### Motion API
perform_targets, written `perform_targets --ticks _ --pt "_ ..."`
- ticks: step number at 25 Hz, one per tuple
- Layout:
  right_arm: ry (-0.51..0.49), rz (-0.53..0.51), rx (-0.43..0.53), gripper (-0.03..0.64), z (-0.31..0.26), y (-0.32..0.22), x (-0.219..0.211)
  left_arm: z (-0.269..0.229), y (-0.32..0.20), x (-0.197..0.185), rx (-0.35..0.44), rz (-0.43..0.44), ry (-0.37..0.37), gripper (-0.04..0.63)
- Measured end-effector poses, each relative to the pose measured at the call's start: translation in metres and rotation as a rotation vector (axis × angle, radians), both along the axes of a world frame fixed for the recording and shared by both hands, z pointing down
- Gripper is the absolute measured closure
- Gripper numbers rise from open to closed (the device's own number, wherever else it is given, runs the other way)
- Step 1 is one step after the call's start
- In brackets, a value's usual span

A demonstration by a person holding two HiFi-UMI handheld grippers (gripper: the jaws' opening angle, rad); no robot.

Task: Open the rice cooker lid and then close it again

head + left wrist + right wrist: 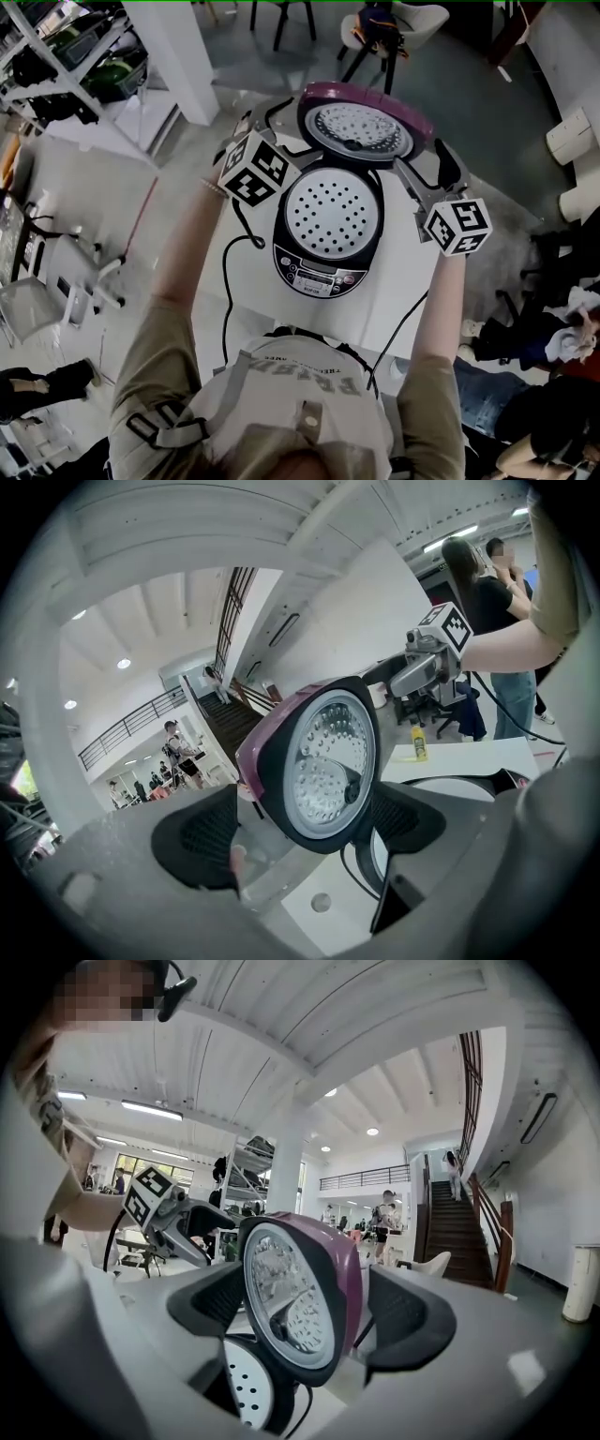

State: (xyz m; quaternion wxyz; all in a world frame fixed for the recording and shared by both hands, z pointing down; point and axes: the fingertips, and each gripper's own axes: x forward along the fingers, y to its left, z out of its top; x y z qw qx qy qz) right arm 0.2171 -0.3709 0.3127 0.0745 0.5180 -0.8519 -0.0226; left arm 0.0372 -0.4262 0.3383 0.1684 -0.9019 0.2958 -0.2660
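Standing open on the white bench (258, 300), the rice cooker (326, 267) sits just in front of us, its control panel (319, 277) on the near side. We see its purple lid (364, 127) tipped up at the far side, the silver dimpled inner face turned our way, and a white perforated tray (333, 214) filling the pot. Our left gripper (305, 827) is by the lid's left edge and our right gripper (311, 1312) by its right edge. Both pairs of jaws are spread wide. In each gripper view the lid shows in the gap between them, but no pad presses on it, so neither has hold of anything. A black cable (225, 281) trails over the bench, left of the cooker
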Motion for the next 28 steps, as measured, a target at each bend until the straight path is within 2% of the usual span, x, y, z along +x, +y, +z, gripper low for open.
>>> perform_targets --ticks 12,21,28 --pt "0.04 -0.056 -0.012 0.212 0.002 -0.033 -0.001 0.003 -0.033 0.014 -0.004 0.03 -0.09 0.14" --pt "0.043 -0.097 -0.023 0.21 0.006 -0.036 -0.011 0.011 -0.033 0.019 -0.024 0.038 -0.08 0.139" --pt "0.058 -0.115 -0.037 0.207 0.007 -0.029 -0.014 0.011 -0.025 0.016 -0.028 0.037 -0.107 0.138"
